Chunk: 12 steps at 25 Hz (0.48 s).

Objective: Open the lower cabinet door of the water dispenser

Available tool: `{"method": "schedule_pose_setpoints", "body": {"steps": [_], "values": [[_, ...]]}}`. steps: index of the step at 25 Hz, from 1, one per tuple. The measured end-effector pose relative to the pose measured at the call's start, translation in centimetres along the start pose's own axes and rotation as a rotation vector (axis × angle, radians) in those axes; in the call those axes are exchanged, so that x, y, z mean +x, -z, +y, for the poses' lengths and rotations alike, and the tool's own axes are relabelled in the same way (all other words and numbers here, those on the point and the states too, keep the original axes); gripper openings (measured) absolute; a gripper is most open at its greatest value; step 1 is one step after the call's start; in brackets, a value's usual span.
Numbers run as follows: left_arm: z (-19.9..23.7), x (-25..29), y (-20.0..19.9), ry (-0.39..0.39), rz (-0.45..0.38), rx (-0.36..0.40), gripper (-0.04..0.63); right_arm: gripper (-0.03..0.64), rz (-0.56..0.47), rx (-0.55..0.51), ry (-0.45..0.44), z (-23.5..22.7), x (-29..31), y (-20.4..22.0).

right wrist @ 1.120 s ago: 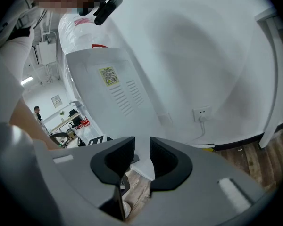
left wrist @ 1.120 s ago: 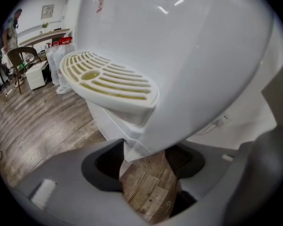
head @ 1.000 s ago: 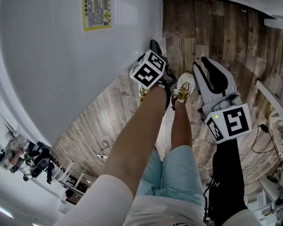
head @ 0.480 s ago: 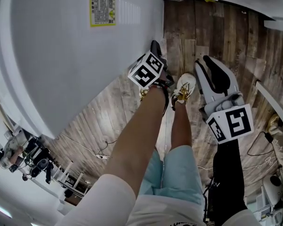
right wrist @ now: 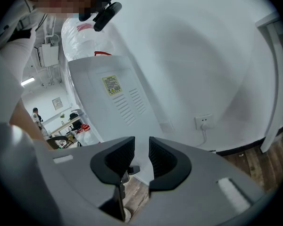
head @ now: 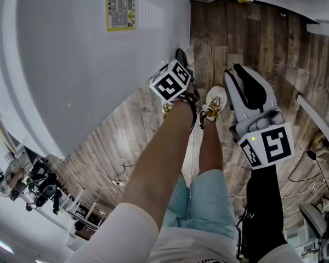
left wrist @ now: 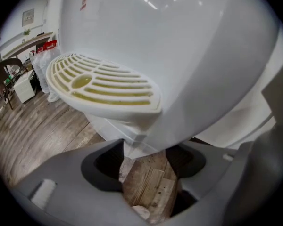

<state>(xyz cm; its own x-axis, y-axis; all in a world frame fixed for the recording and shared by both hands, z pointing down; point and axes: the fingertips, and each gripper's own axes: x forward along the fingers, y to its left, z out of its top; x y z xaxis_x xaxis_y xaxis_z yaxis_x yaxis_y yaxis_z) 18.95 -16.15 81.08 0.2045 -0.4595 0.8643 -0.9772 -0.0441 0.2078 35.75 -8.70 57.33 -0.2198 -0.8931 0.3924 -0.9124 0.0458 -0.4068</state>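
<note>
White dispenser [head: 71, 64], left tool [left wrist: 146, 160] rolled slightly since before, jaws wide, right tool [right wrist: 141, 157] narrowly parted

My left gripper [left wrist: 145, 160] points steeply down, jaws wide apart, empty; my right gripper [right wrist: 141, 157] keeps a narrow gap, seemingly holding nothing.

Looking like office or shared workroom, not home. Water dispenser [right wrist: 114, 108] standing by plain white wall [right wrist: 203, 55], socket [right wrist: 203, 121] sitting low on it, wood-plank floor [head: 252, 32] running throughout, cables [head: 308, 153] trailing across it. Desk [left wrist: 26, 42] and chair [left wrist: 4, 69] showing in background, strip light [right wrist: 27, 81] glowing overhead, someone [right wrist: 36, 116] standing further back.
</note>
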Motion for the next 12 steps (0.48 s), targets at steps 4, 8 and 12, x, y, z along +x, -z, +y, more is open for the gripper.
{"method": "schedule_pose_setpoints", "body": {"steps": [4,8,12], "values": [[0.13,-0.09,-0.18,-0.013,0.013,0.029,0.328,0.086,0.0,0.0,-0.004,0.24,0.16,-0.26],[0.18,-0.1,-0.03,-0.015,0.017,0.037,0.328,0.086,-0.005,0.0,-0.008,0.52,0.15,-0.32],[0.37,-0.11,0.22,-0.013,0.024,0.043,0.328,0.086,-0.009,0.0,-0.014,0.82,0.16,-0.3]]}}
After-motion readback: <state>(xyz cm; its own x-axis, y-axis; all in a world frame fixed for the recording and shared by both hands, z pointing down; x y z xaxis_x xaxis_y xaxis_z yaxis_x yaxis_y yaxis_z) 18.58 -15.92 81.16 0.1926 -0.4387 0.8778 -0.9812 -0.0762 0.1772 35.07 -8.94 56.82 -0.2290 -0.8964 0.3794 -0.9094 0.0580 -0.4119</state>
